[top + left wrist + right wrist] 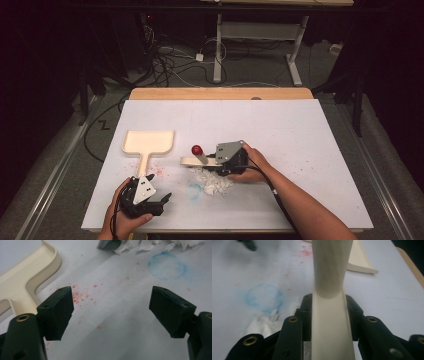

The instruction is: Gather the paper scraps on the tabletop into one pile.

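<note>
1. Right gripper point(220, 162): jaws clamped on the cream handle of a brush point(200, 160). In the right gripper view the handle point(329, 290) runs up from between the pads, which press on both of its sides.
2. The brush reaches out to the left of the right gripper in the high view. A red knob point(196, 149) sits at its far end, just above the handle.
3. Paper scraps point(212, 181): a white crumpled heap lying just below and in front of the right gripper, beside the brush. In the right gripper view a few scraps point(265, 322) show to the left of the jaws, on the table.
4. Left gripper point(162, 200): jaws apart, nothing between them. The left gripper view shows bare table between the two pads point(56, 312).
5. Dustpan point(148, 142): cream, flat on the table, its handle pointing towards the left gripper and ending just ahead of it. In the left gripper view it lies to the left of the left jaw point(27, 277), apart from it.
6. Blue ring stain point(194, 190): between the two grippers, beside the scraps; ahead and right of the left gripper's jaws point(167, 266).
7. Red specks point(80, 293): scattered on the table point(300, 130) just ahead of the left jaw, near the dustpan handle.
8. The grippers are well apart, left one nearer the table's front edge.
</note>
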A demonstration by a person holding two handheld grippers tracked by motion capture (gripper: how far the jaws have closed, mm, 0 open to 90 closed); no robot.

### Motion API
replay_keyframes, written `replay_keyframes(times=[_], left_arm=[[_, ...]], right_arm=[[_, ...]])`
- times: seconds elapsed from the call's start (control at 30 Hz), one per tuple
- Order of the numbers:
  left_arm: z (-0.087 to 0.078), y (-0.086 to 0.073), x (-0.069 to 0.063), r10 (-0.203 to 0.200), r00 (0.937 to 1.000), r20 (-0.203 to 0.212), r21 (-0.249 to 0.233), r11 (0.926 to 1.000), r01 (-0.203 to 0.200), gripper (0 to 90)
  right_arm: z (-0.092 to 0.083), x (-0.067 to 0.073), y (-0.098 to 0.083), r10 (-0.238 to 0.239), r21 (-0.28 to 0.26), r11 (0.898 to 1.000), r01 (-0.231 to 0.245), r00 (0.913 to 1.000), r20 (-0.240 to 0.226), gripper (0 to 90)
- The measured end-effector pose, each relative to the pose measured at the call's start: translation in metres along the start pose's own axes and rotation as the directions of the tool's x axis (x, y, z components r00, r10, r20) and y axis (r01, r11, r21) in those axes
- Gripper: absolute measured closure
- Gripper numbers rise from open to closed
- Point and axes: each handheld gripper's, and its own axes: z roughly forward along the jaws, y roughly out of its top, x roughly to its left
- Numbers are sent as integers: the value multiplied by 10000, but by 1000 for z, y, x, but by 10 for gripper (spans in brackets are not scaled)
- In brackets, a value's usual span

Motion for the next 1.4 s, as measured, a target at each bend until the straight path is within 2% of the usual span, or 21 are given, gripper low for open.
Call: replay_keyframes(times=[0.07,0.13,0.2,0.33,0.43,0.5,0.7,0.73,0.83,0.93,0.97,1.0,1.03,1.1,1.13,1.17,1.2,1.27,1.3,1.37,1.4], left_arm=[[1,0,0,43,10000,36,45,10000,-43,189],[2,0,0,68,10000,47,98,9999,-68,189],[2,1,-1,59,10000,59,113,9999,-59,189],[4,2,-1,79,9999,70,145,9999,-80,189],[5,2,-1,111,9999,90,181,9998,-113,189],[5,2,-2,107,9999,94,179,9998,-109,189],[5,2,-1,76,9999,68,182,9998,-78,189],[5,2,-1,72,10000,66,174,9998,-73,189],[4,2,-2,127,9999,59,199,9997,-128,189],[4,2,-2,122,9999,74,194,9997,-123,189],[4,2,-2,123,9999,69,205,9997,-124,189],[4,2,-2,136,9999,70,213,9997,-138,189],[4,2,-2,154,9998,83,219,9996,-156,189],[4,2,-3,158,9998,83,195,9997,-159,190],[4,2,-2,155,9998,88,182,9997,-157,190],[4,2,-2,156,9998,89,181,9997,-157,190],[4,2,-2,149,9999,75,183,9997,-151,190],[3,3,-2,152,9999,69,173,9997,-153,190],[3,3,-2,162,9998,72,159,9997,-164,190],[3,3,-2,191,9998,69,131,9997,-192,190],[3,4,-3,203,9998,80,118,9997,-204,190]], right_arm=[[-6,4,-3,-175,57,9998,175,9997,-140,676],[-12,4,-7,-308,-108,9995,306,9992,-251,677],[-19,4,-11,-48,-256,9997,41,9996,-268,679],[-28,2,-14,188,-547,9984,-164,9989,430,680],[-31,1,-14,325,-677,9974,-250,9932,1118,680],[-31,0,-14,556,-757,9961,-442,9862,1562,680],[-45,-4,-16,1212,-1062,9893,-997,9679,2200,680],[-48,-4,-15,1398,-1066,9875,-1161,9572,2533,680],[-59,-5,-15,1783,-1065,9823,-1540,9431,2806,679],[-71,-4,-17,2229,-963,9746,-2022,9171,3304,679],[-74,-4,-19,2500,-818,9682,-2365,8994,3586,679],[-75,-4,-21,2678,-675,9628,-2617,8905,3679,679],[-76,-3,-23,2840,-419,9559,-2908,8779,3854,680],[-75,3,-30,3056,156,9371,-3486,8414,4456,679],[-74,7,-34,3124,334,9287,-3693,8279,4658,679],[-74,10,-37,3133,437,9243,-3792,8190,4807,680],[-74,14,-40,3214,506,9177,-3939,8115,4881,680],[-75,22,-43,3599,458,9021,-4291,8066,4690,680],[-75,26,-43,3694,432,8987,-4365,8064,4618,680],[-74,35,-38,3628,458,9014,-4306,8088,4628,680],[-73,38,-36,3728,384,8992,-4359,8089,4546,680]])
